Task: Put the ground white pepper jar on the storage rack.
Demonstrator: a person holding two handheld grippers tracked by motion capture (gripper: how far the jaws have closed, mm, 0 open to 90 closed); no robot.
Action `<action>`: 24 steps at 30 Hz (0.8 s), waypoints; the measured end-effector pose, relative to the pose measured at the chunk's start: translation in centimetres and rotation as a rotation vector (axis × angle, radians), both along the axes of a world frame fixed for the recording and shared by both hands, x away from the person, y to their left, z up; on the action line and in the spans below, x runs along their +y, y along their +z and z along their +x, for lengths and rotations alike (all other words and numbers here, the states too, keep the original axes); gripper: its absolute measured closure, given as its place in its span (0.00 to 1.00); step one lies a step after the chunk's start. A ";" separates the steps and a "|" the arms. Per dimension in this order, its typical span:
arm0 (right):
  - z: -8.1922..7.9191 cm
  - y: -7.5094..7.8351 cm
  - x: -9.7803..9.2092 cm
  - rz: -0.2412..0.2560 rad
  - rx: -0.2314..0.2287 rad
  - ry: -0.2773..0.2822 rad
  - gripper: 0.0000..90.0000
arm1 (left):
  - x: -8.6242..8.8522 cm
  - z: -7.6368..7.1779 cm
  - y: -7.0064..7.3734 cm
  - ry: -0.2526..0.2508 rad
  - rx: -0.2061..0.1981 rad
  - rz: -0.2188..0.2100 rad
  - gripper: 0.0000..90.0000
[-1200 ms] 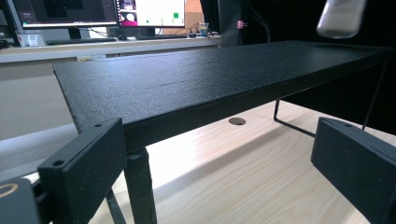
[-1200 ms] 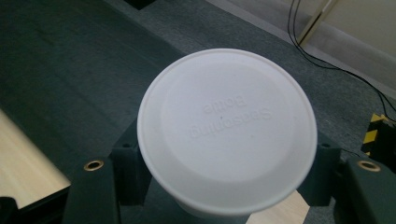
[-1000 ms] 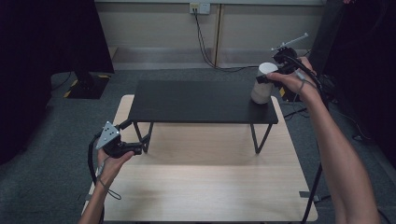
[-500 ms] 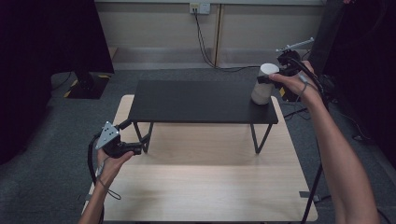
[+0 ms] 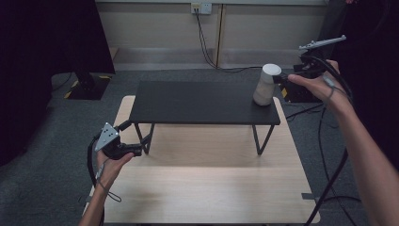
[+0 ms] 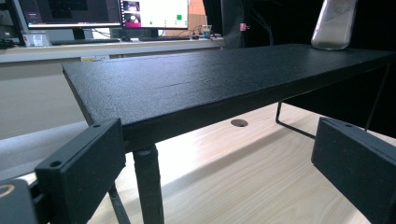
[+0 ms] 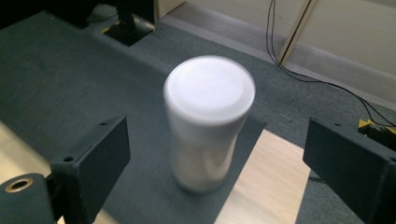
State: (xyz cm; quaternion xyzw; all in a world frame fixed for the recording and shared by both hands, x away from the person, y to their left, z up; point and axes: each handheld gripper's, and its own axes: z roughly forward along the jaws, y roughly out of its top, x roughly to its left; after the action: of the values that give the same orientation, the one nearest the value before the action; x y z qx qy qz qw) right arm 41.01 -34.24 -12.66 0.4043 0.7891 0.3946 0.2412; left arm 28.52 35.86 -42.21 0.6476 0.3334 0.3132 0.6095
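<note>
- Two grippers are in your hands, and your right gripper (image 5: 283, 78) has pulled back from the white container (image 5: 266, 84) since a second ago; earlier it was right against it, now it hangs just beside it, off the right end of the black shelf (image 5: 197, 101).
- Its jaws stand wide apart around nothing; in the right gripper view the white container (image 7: 208, 121) sits between and beyond them, untouched and a little blurred.
- The container stands upright at the far right corner of the shelf, as it did before.
- Your left gripper (image 5: 126, 141) has barely shifted: it stays low over the wooden table (image 5: 202, 188), by the shelf's left leg, jaws spread wide with nothing in them.
- No label or writing can be read on the container; the monitors (image 6: 98, 11) in the left gripper view are too small to read.
</note>
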 end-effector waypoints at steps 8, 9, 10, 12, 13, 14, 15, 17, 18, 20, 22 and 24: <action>-5.5 1.1 -2.1 0.003 -0.023 0.060 0.07 | 0.0 -0.5 0.2 -0.003 -0.006 -0.001 0.02; -5.9 1.2 -2.4 0.008 -0.022 0.067 0.07 | 0.0 -0.5 0.3 -0.005 -0.006 0.002 0.02; -6.9 1.3 -2.7 0.007 -0.028 0.073 0.07 | 0.0 -0.6 0.3 -0.006 -0.006 0.001 0.02; -7.6 1.4 -3.0 0.008 -0.031 0.079 0.07 | 0.0 -0.6 0.3 -0.006 -0.007 0.001 0.02; -9.2 1.5 -3.5 0.020 -0.040 0.082 0.07 | -0.1 -0.7 0.4 -0.009 -0.009 0.004 0.02; -9.2 1.5 -3.5 0.020 -0.040 0.082 0.07 | -0.1 -0.7 0.4 -0.009 -0.009 0.004 0.02; -9.9 1.5 -3.7 0.013 -0.046 0.088 0.07 | -0.1 -0.7 0.4 -0.010 -0.009 0.002 0.02; -11.8 1.6 -4.4 0.016 -0.048 0.101 0.07 | -0.2 -0.8 0.5 -0.011 -0.010 0.004 0.02; -12.3 1.6 -4.5 0.012 -0.050 0.100 0.07 | -0.2 -0.9 0.5 -0.013 -0.011 0.006 0.02; -13.5 1.6 -4.9 0.010 -0.052 0.102 0.07 | -0.2 -1.0 0.5 -0.015 -0.011 0.004 0.02; -14.8 1.5 -5.4 0.010 -0.064 0.103 0.07 | -0.3 -1.2 0.6 -0.014 -0.011 0.005 0.02; -15.8 1.4 -6.0 0.021 -0.070 0.100 0.07 | -0.3 -1.3 0.6 -0.013 -0.012 0.004 0.02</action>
State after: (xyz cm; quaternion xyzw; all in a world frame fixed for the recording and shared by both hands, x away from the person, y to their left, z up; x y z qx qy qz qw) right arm 25.22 -40.19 -11.31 0.3526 0.7952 0.4286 0.2443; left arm 27.21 35.60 -41.66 0.6490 0.3247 0.3136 0.6123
